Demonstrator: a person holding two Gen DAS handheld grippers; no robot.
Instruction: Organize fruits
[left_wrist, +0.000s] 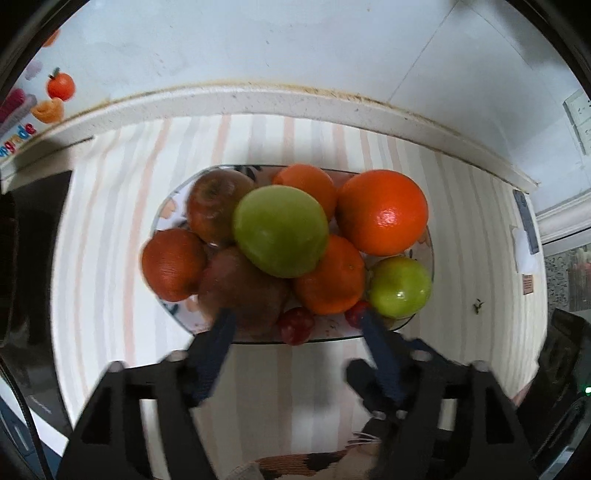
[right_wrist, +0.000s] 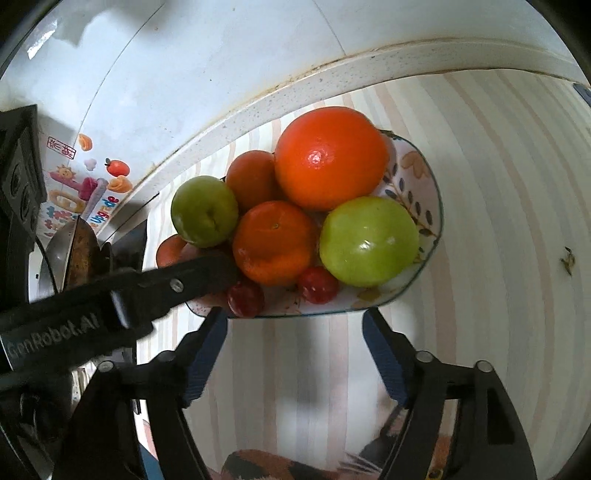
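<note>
A flowered oval plate (left_wrist: 166, 210) on a striped cloth holds piled fruit. One green apple (left_wrist: 280, 230) sits on top and a second green apple (left_wrist: 400, 286) lies at the right edge. Around them are a large orange (left_wrist: 382, 212), smaller oranges (left_wrist: 173, 264), two red-brown apples (left_wrist: 216, 206) and two small red fruits (left_wrist: 295, 326). My left gripper (left_wrist: 295, 323) hangs open over the plate's near edge with its fingertips above the fruit, pressing nothing. My right gripper (right_wrist: 295, 321) stands open just short of the plate's (right_wrist: 424, 192) near rim. The left gripper's black body (right_wrist: 110, 310) crosses that view.
A white ledge (left_wrist: 258, 101) and wall close the back. Black appliances (left_wrist: 33, 240) and a metal pot (right_wrist: 55, 251) stand at the left. A calico cat (left_wrist: 295, 463) lies at the bottom edge. A small dark speck (left_wrist: 478, 306) sits on the striped cloth (left_wrist: 110, 258).
</note>
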